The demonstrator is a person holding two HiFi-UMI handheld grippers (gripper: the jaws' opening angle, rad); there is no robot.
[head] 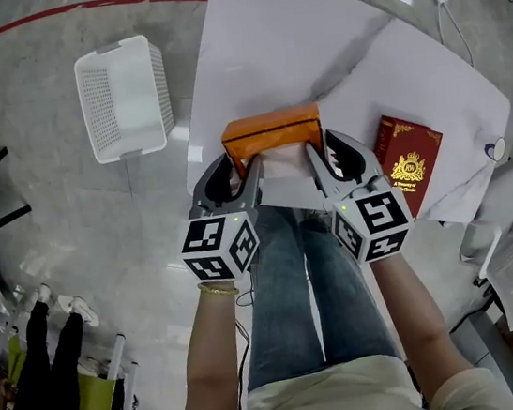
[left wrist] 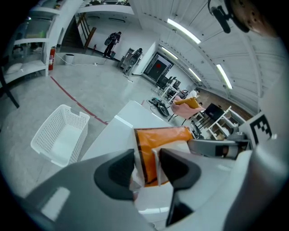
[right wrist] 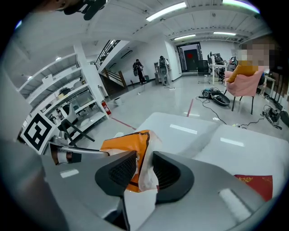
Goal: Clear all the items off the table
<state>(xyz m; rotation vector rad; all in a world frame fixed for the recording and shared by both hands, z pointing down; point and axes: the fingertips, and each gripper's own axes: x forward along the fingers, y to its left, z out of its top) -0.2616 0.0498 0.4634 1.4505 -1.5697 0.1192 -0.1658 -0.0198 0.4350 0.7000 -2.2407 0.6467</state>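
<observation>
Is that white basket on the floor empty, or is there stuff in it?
Empty. In both the head view and the left gripper view, the white basket shows only its bare bottom.

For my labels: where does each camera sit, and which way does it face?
Head view: on the head, facing steeply down at table and orange bag; forearms, jeans, left gripper, right gripper show.
Left gripper view: on that gripper, along its jaws gripping the bag, toward the basket.
Right gripper view: on that gripper, along its jaws gripping the bag; red book at right.
Shared: both gripper views show the bag.
</observation>
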